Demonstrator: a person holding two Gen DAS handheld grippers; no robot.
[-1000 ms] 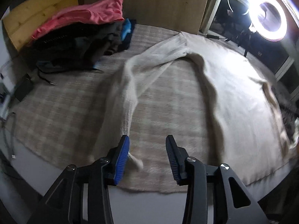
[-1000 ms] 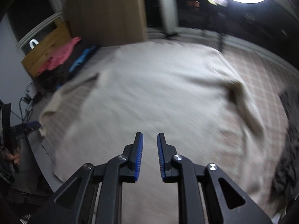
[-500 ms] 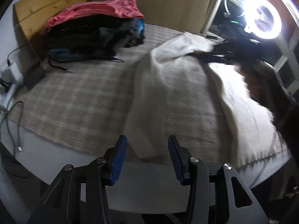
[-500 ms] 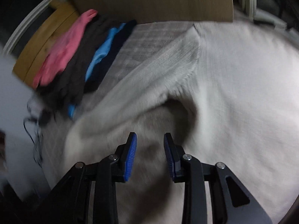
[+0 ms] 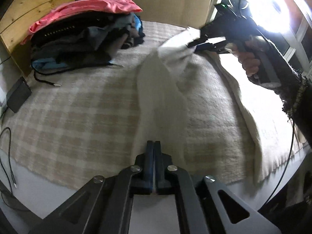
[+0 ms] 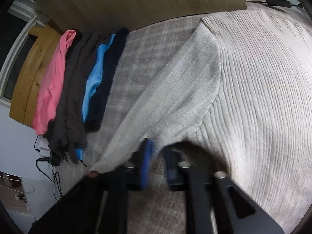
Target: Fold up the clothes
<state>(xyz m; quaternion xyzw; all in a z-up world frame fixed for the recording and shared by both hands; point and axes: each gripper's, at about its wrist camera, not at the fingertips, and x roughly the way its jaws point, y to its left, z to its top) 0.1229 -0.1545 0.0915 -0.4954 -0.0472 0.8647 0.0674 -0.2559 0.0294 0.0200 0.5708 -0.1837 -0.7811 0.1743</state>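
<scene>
Sweater [image 5: 161,101], cream knit, on checked blanket [image 5: 78,117]: left gripper [image 5: 154,146] clamped on sleeve end; right gripper [image 5: 197,43] pinching shoulder fabric, both just closed.

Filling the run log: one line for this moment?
left gripper: jaws just closed on sweater sleeve end | right gripper: jaws just closed on its top

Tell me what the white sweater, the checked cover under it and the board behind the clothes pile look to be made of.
Sweater: soft ribbed knit, probably wool or acrylic; fine parallel ribs and a fuzzy sleeve.
Cover: woven, brushed blanket cloth in beige and white checks, with a fuzzy edge.
Board: bare pale wood, likely pine; knots and grain show, matte.
</scene>
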